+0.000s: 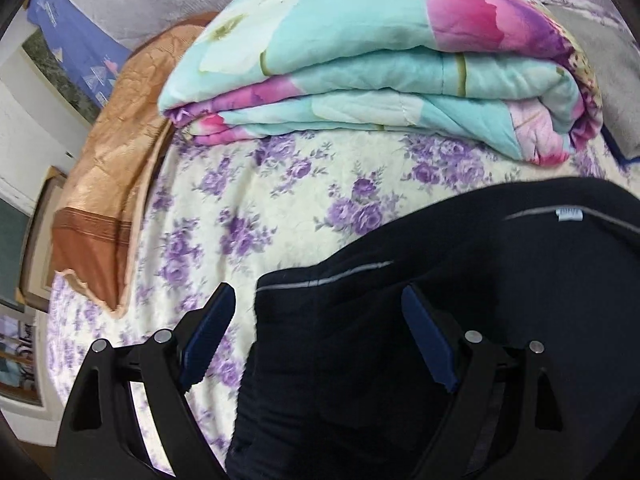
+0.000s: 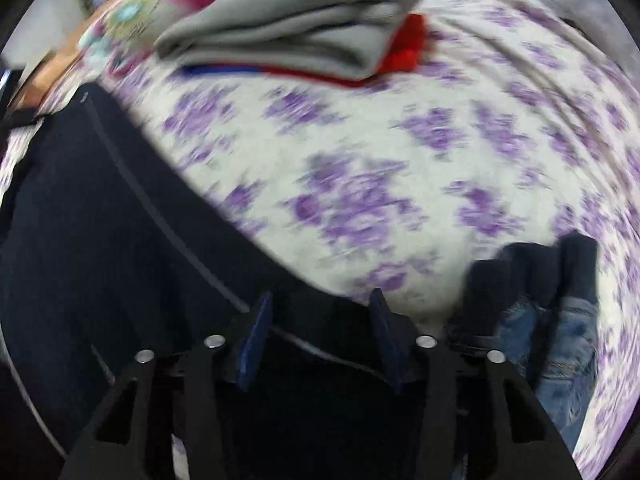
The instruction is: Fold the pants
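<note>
Both tongs spread w/ nothing pinched, left gripper (image 1: 318, 308) over the waistband corner, right gripper (image 2: 318, 316) over a cloth edge of the dark pants (image 1: 460, 320), which lie on the flowered bedsheet (image 1: 280, 184) w/ at least one fold apparently made; further folds likely remain.

Left tool (image 1: 316, 312) jaws wide above dark pants (image 1: 460, 280), floral bedsheet (image 1: 280, 184).

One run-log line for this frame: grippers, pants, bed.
left gripper: open, over pants edge | right gripper: open, nothing gripped | dark pants: flat on floral bedsheet, partly folded
</note>
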